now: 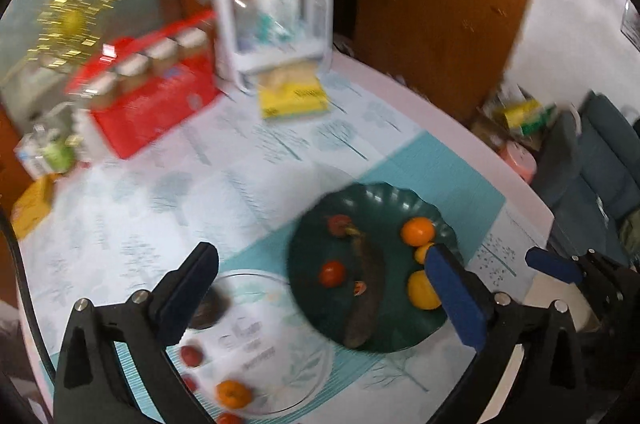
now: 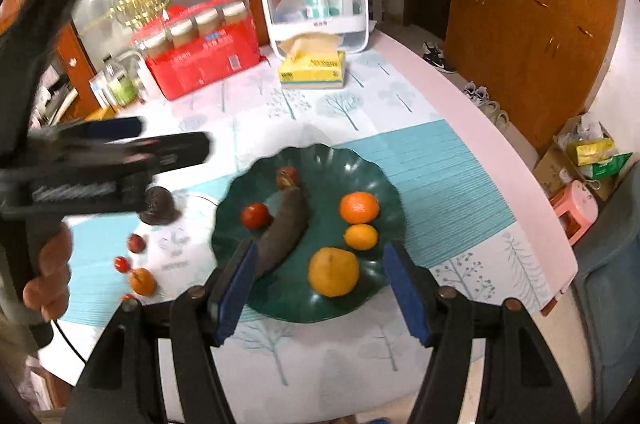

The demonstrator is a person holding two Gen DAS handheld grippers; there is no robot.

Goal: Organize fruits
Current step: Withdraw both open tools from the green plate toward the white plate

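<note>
Both tongs hover empty over a surface with fruit split between a green plate and a clear dish.

The right tongs stand apart above the near rim of the dark green scalloped plate, gripping nothing. On that plate lie a blackened banana, a large orange, a small orange, a yellow-orange citrus and two small red fruits. The left tongs are also spread wide and empty, over the gap between the plate and the clear glass dish. In that dish sit a dark round fruit, an orange and small red fruits. Farther back on the surface stand a yellow tissue box and a red carton.
</note>
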